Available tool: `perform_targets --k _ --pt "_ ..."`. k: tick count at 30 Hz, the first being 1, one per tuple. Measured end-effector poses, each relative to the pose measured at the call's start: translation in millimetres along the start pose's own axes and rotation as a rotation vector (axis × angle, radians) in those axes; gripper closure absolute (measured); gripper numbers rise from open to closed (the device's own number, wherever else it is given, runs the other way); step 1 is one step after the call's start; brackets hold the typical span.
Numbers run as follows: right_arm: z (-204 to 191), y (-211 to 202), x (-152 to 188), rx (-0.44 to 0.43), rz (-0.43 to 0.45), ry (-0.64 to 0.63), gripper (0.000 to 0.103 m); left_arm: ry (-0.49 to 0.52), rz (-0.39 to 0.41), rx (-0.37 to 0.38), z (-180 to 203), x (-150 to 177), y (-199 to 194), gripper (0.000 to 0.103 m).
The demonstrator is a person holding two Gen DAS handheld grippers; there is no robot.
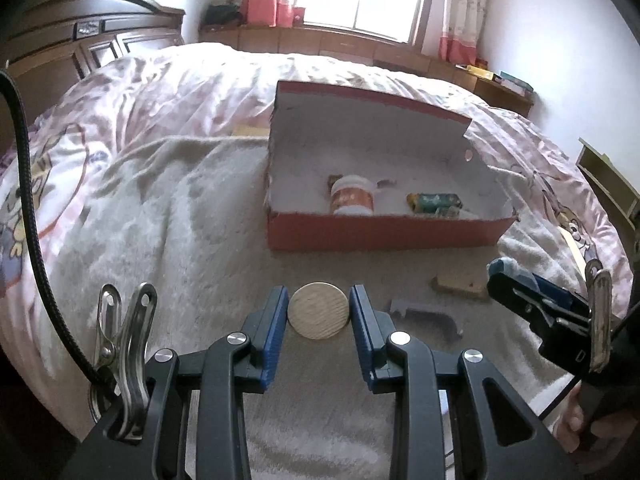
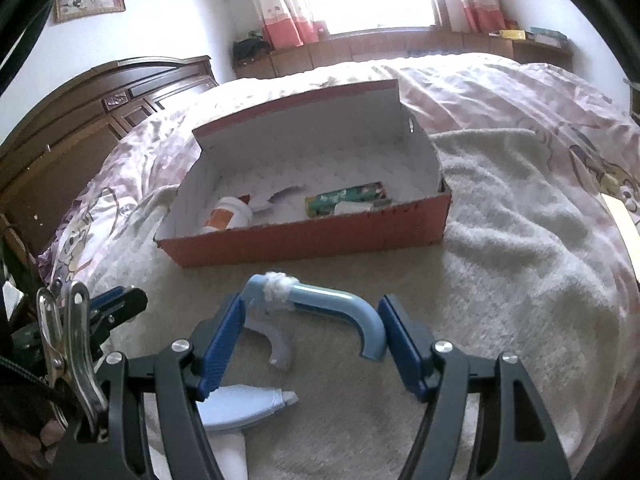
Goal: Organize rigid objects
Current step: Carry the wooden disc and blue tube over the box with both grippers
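Your left tongs (image 1: 319, 316) pinch the wooden disc (image 1: 319, 316) by its rim, above the bed's blanket (image 1: 180, 220); your right tongs (image 2: 312, 332) clamp the blue bent handle (image 2: 340, 308) end to end. Both look light and stiff, and the disc's smooth edge may slip. The red box (image 1: 380, 234) sits ahead, open.

The left gripper (image 1: 319, 316) is clamping a round wooden disc (image 1: 319, 311) above the blanket (image 1: 180, 216), near the red cardboard box (image 1: 384, 232).
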State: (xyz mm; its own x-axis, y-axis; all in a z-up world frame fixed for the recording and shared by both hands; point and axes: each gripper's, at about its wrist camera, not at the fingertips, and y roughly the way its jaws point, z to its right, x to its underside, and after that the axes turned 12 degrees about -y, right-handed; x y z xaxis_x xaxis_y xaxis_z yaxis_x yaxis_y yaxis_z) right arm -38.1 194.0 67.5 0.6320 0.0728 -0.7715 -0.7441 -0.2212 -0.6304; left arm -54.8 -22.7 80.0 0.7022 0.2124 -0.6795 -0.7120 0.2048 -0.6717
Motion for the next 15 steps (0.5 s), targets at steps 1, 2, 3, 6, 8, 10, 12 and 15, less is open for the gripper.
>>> perform_targets --k 1,2,3,6,8,10,12,15 --pt "1 -1 -2 -0.001 0.004 0.000 0.030 0.006 0.004 0.002 2 -3 0 0.071" --pt "2 -1 -3 -0.002 0.007 -0.001 0.030 0.013 0.008 0.004 5 -5 0 0.071" --pt "3 -1 -6 -0.003 0.009 -0.002 0.030 0.018 0.012 0.005 7 -7 -1 0.071" --pt "4 -3 -12 -0.007 0.018 -0.004 0.030 0.031 0.019 0.010 13 -14 -1 0.071" --pt "5 -4 -16 -0.009 0.026 -0.008 0.030 0.041 0.023 0.014 17 -18 -1 0.071" --pt "5 -4 -21 -0.012 0.032 -0.013 0.030 0.054 0.032 0.016 21 -23 -1 0.071" --pt "5 -5 -26 -0.016 0.038 -0.017 0.030 0.061 0.041 0.018 24 -29 -2 0.071" --pt "5 -6 -35 -0.023 0.051 -0.026 0.030 0.065 0.047 0.024 27 -34 -3 0.071"
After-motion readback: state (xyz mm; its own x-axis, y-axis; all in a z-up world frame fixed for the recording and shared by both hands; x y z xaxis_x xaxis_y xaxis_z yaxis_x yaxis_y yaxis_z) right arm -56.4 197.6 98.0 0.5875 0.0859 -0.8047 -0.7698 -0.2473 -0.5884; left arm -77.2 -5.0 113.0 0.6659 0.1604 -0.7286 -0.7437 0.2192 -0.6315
